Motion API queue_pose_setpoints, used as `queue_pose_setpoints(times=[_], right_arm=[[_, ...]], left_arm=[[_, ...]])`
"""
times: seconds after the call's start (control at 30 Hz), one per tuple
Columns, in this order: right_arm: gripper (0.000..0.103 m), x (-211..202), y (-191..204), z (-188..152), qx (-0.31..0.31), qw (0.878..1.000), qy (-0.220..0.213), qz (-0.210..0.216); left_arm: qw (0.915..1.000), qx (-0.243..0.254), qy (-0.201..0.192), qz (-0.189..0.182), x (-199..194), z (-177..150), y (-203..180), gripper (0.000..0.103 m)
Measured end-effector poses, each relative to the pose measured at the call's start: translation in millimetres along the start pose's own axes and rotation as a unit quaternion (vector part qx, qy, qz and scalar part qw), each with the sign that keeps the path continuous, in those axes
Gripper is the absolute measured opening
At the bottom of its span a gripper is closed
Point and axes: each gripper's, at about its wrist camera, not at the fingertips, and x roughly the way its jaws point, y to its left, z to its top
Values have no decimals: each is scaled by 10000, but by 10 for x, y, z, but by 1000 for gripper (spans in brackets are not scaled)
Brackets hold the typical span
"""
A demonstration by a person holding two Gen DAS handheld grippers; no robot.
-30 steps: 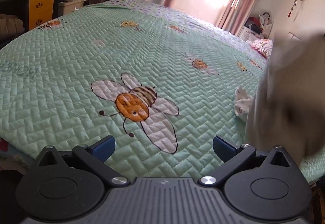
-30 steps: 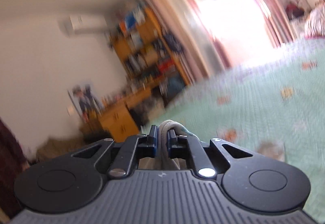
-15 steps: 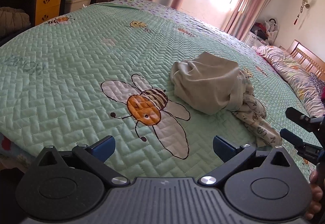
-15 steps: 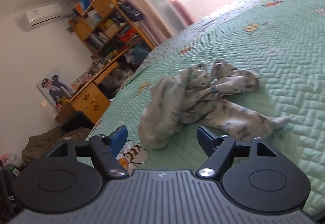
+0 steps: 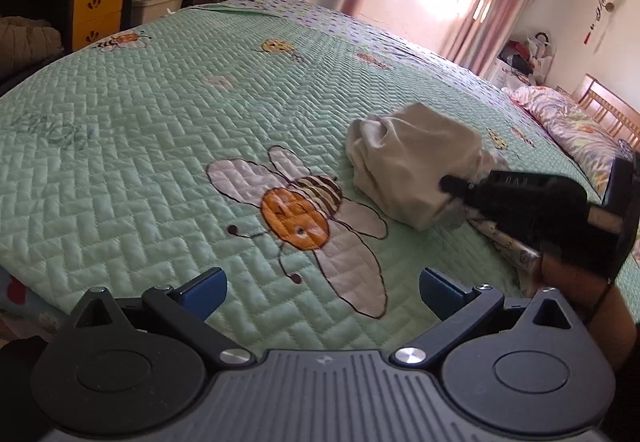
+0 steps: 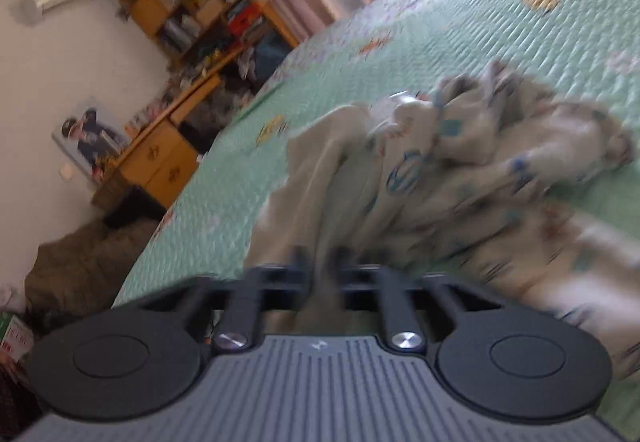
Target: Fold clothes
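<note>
While the left gripper [image 5: 322,292] hangs wide open and empty over the bee quilt [image 5: 160,129], a fresh hold is taken by the right gripper [image 6: 320,262] on the beige garment [image 5: 412,165].

Its jaws have just been closing and are now pinched nearly together on a fold of that cloth, which lies crumpled mid-bed against the printed garment [image 6: 500,161]. Half a second earlier those jaws were spread short of the pile; a second earlier the cloth was held aloft. Folding is judged barely begun.
</note>
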Motion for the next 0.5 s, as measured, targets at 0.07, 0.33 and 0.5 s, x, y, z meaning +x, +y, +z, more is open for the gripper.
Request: queue_pose_setpoints(times=[0.07, 0.33, 0.5], right_arm=[[7, -105, 321, -167, -588, 9975, -67, 387], [20, -603, 471, -591, -1326, 9869, 406, 829], [56, -1130, 132, -386, -609, 9952, -678, 347]], left_arm=[[9999, -113, -65, 13, 2, 27, 61, 102], [9997, -95, -108, -195, 12, 50, 7, 102], [9990, 255, -140, -336, 54, 90, -204, 102]])
